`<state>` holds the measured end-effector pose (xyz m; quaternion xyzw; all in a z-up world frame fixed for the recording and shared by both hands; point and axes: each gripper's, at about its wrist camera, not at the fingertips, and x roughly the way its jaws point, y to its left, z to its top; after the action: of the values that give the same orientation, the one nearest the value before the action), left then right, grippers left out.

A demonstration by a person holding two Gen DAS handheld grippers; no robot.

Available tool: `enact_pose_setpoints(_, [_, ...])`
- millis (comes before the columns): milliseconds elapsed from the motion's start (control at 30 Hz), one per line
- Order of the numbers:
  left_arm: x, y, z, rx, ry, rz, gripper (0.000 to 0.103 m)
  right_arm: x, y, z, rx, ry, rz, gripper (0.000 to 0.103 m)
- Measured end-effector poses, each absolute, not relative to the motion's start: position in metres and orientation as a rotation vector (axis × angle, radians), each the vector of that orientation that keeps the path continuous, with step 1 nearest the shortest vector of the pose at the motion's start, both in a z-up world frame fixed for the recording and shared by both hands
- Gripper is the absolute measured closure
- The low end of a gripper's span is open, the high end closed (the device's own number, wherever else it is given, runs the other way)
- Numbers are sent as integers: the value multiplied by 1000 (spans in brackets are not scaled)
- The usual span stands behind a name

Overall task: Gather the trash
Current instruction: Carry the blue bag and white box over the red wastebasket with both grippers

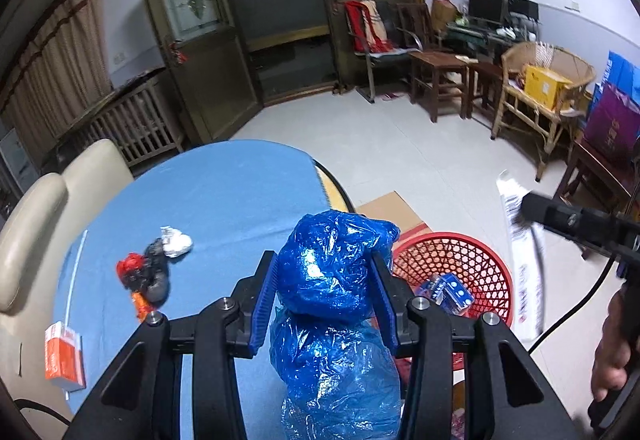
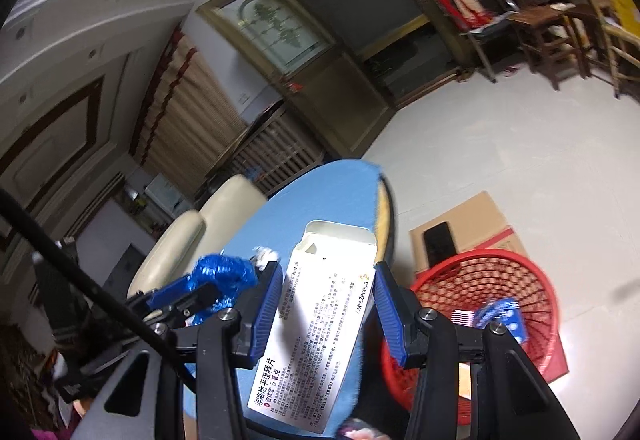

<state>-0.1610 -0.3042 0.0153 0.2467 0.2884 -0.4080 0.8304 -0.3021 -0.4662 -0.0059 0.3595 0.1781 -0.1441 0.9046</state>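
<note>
Left wrist view: crumpled blue plastic bag point(image 1: 336, 280), glossy and wrinkled, sat clamped between the ribbed blue pads of the left gripper point(image 1: 326, 292), jaws pressed on both sides of it, held above the tabletop edge near the red basket point(image 1: 480, 268). Right wrist view: white cardboard medicine box point(image 2: 320, 328), flat and rectangular with its top flap open, was clamped between the jaws of the right gripper point(image 2: 326, 304); print read "AstraZeneca" along one edge, with Chinese characters in dense lines and a larger heading including "5" near the bottom; the fine text was too small to read. The same box showed blurred in the left wrist view, with the person's hand point(image 1: 612, 356) gripping the handle at the right edge.

Red basket was round plastic with open lattice mesh, standing on the floor just beside the tabletop; a blue packet point(image 1: 452, 292) with white dots lay inside. Flattened brown cardboard point(image 2: 464, 228) lay on the floor behind the basket.

Tabletop point(image 1: 224, 195) was round, covered in a light blue cloth. On it: a crumpled white wad point(image 1: 176, 242) touching a black and red crumpled clump point(image 1: 146, 276), and an orange-and-white small box point(image 1: 64, 358) near the edge, writing unreadable. Cream padded chair point(image 1: 48, 215) stood against the tabletop's left side.
</note>
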Motion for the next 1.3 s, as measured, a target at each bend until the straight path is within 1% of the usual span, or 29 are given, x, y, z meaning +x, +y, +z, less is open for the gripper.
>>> enact_pose_setpoints(233, [-175, -335, 6, 588, 576, -893, 57, -330, -501, -13, 838, 328, -363, 54])
enact_pose_setpoints(400, [-190, -348, 2, 630, 534, -909, 57, -334, -509, -16, 865, 323, -365, 54])
enact_pose_setpoints(867, [-196, -363, -18, 683, 550, -913, 57, -331, -513, -31, 899, 351, -379, 53])
enact_pose_setpoints(1300, [-193, -369, -24, 679, 572, -953, 57, -330, -520, -39, 922, 364, -390, 53])
